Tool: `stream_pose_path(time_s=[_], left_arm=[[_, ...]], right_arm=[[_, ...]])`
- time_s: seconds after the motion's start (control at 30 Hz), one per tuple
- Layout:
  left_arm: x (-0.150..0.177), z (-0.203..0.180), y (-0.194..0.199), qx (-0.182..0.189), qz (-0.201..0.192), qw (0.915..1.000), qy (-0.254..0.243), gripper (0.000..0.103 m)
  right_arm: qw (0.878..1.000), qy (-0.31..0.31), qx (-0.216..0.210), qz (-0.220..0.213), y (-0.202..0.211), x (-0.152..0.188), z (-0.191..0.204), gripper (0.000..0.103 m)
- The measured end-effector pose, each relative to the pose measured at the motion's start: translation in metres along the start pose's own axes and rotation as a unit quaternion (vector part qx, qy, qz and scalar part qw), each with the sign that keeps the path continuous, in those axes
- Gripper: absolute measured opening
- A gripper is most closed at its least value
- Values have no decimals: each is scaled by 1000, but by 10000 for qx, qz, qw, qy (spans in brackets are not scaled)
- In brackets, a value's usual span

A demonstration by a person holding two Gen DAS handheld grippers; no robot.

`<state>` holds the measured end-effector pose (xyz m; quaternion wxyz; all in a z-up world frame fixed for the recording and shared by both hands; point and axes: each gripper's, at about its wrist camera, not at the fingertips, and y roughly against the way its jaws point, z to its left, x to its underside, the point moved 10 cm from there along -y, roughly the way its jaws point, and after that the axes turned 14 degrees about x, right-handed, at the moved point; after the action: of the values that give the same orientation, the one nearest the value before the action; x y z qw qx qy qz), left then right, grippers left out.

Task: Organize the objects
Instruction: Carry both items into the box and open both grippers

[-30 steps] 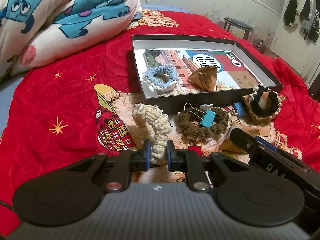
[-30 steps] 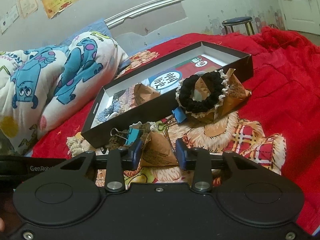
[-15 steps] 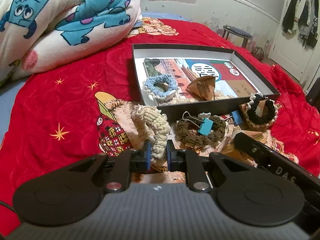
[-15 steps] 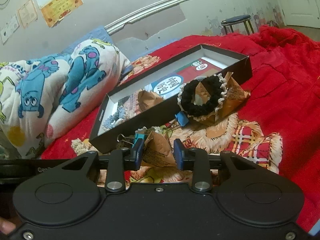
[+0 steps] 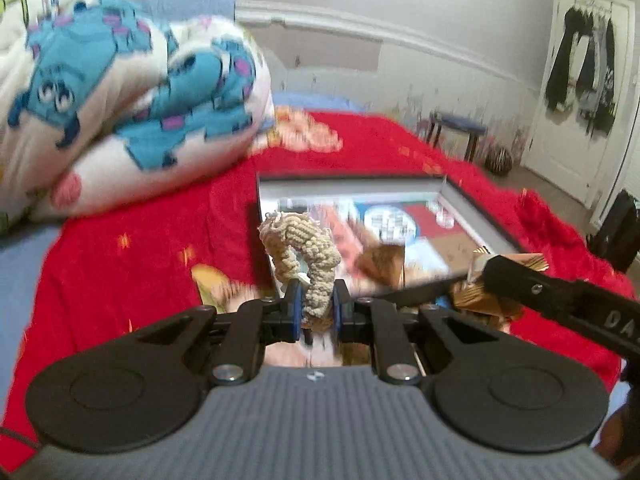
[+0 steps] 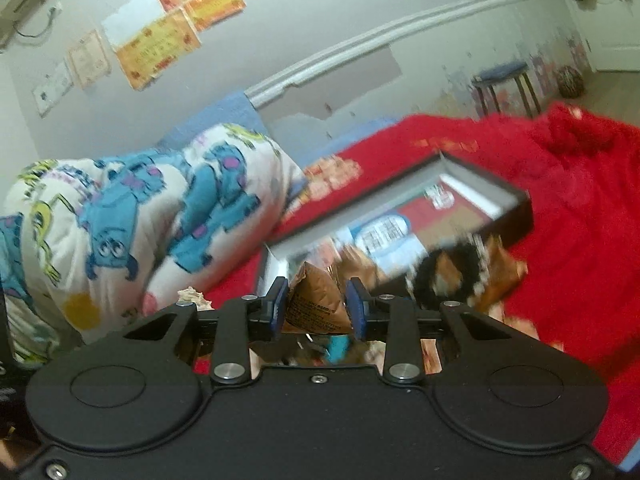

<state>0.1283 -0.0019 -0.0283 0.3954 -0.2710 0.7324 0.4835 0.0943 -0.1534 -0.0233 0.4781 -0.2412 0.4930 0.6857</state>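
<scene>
My left gripper [image 5: 315, 307] is shut on a cream knitted scrunchie [image 5: 301, 249] and holds it in the air before the near left corner of the open black box [image 5: 476, 204]. My right gripper [image 6: 317, 307] is shut on a brown paper pyramid packet [image 6: 316, 300], lifted above the red bedspread [image 6: 580, 248]; it also shows in the left wrist view [image 5: 492, 288], at the right. The box [image 6: 516, 200] lies ahead of it. A black scrunchie [image 6: 452, 276] leans against the box's near wall.
A folded white and blue cartoon blanket [image 5: 120, 100] lies at the back left of the bed. Another brown packet [image 5: 380, 264] lies inside the box. A blue stool [image 6: 504, 80] stands by the wall. Both views are blurred.
Both grippers have risen off the bed with their loads: the cream scrunchie and the brown packet are now in the air, and the views tilt up toward the wall.
</scene>
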Motion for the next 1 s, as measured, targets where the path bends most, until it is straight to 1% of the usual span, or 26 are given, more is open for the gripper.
stream_pose_path(time_s=[0.13, 0.3, 0.47, 0.6, 0.67, 0.77, 0.9, 1.0], left_arm=[[-32, -6, 11, 114, -398, 9991, 0, 18], [-73, -22, 16, 303, -743, 9968, -24, 18], [-107, -50, 3, 590, -947, 9936, -157, 18], [-123, -71, -17, 846, -953, 9916, -200, 18], [-124, -79, -31, 975, -903, 9910, -187, 18], [-118, -86, -58, 1081, -713, 9915, -153, 18], [-101, -88, -99, 1179, -423, 9921, -18, 18], [-84, -90, -125, 1199, -181, 9926, -78, 18]], right_arm=[[9996, 47, -127, -263, 15, -37, 8, 31], [9976, 273, -156, -623, 30, -93, 11, 31], [9965, 283, -105, -783, 28, -141, 1, 31], [9969, 260, -77, -735, 16, -163, -12, 31], [9976, 212, -53, -655, 5, -169, -20, 31], [9984, 219, 26, -516, -18, -171, -31, 31], [9990, 272, 133, -315, -52, -165, -48, 31], [9992, 314, 209, -154, -77, -154, -60, 31]])
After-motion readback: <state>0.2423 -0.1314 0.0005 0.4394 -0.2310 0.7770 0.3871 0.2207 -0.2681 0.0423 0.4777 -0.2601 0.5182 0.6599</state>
